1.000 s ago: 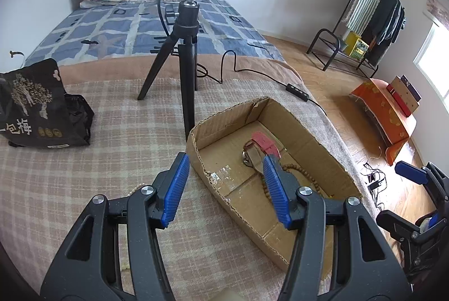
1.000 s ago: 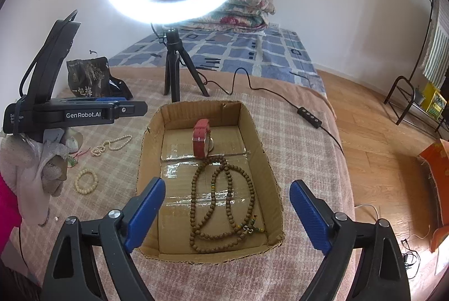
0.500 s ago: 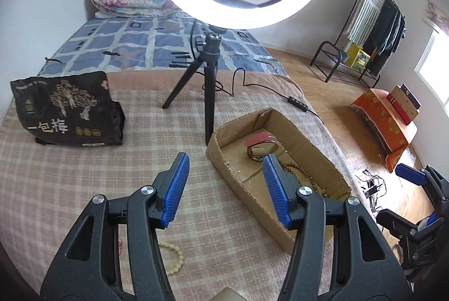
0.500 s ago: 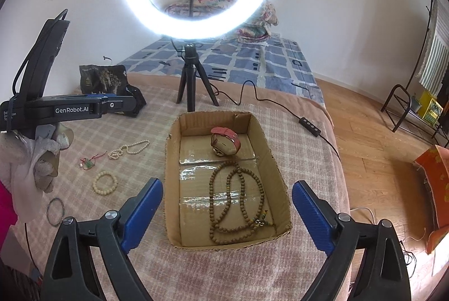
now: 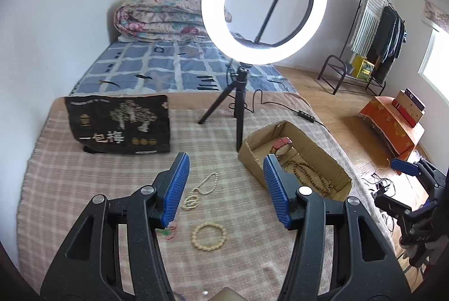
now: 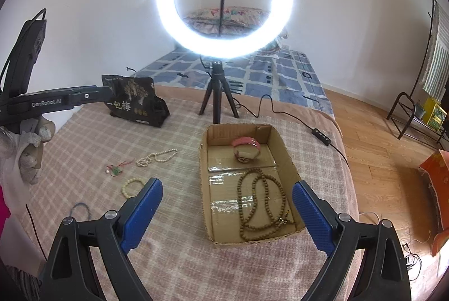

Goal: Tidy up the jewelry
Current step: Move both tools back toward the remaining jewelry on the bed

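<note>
A cardboard box (image 6: 277,142) on the plaid blanket holds a red watch (image 6: 247,146) and a brown bead necklace (image 6: 261,205); the box also shows in the left wrist view (image 5: 317,149). Left of the box lie a white pearl necklace (image 5: 203,186), a cream bead bracelet (image 5: 208,235), a green and red pendant (image 6: 115,169) and a blue cord ring (image 6: 80,208). My left gripper (image 5: 224,188) is open and empty, above the pearl necklace and bracelet. My right gripper (image 6: 227,214) is open and empty, in front of the box.
A ring light on a tripod (image 6: 217,101) stands behind the box, its cable (image 6: 320,132) running off to the right. A black printed bag (image 5: 120,127) stands at the back left. The bed edge drops to a wooden floor (image 6: 387,160) on the right.
Both grippers have pulled back and up from the box. The left one has swung left, so the loose jewelry on the blanket has come under it. Both stay open.
</note>
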{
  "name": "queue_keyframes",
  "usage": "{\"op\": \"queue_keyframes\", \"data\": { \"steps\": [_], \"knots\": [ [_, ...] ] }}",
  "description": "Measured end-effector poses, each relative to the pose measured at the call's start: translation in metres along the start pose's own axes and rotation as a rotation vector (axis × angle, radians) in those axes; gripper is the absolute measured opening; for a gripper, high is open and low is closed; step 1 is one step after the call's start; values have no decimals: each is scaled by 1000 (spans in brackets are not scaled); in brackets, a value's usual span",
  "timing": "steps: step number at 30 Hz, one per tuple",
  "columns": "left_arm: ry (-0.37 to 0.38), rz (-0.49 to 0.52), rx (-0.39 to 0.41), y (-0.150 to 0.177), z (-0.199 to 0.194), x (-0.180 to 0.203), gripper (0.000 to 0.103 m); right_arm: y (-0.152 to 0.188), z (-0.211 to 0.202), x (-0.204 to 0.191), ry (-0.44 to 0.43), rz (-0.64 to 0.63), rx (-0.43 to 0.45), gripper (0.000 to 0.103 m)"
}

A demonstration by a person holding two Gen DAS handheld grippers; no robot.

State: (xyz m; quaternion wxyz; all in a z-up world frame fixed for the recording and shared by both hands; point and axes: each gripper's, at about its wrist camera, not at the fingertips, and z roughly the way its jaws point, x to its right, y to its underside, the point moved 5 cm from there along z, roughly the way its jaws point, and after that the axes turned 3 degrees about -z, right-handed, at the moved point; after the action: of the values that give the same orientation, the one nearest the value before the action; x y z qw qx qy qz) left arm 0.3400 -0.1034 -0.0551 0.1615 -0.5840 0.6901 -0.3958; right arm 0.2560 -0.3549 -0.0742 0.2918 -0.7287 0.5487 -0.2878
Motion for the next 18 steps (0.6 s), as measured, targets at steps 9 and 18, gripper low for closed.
{"op": "queue_keyframes", "data": {
  "steps": [9,18],
  "knots": [
    [-51,-50,16,29,-60,-67,56,-1,1,-39,-40,-75,-38,96],
    [-112,-87,-40,96,-87,-130,56,2,28,-80,-112,-100,-103,96]
  ]
}}
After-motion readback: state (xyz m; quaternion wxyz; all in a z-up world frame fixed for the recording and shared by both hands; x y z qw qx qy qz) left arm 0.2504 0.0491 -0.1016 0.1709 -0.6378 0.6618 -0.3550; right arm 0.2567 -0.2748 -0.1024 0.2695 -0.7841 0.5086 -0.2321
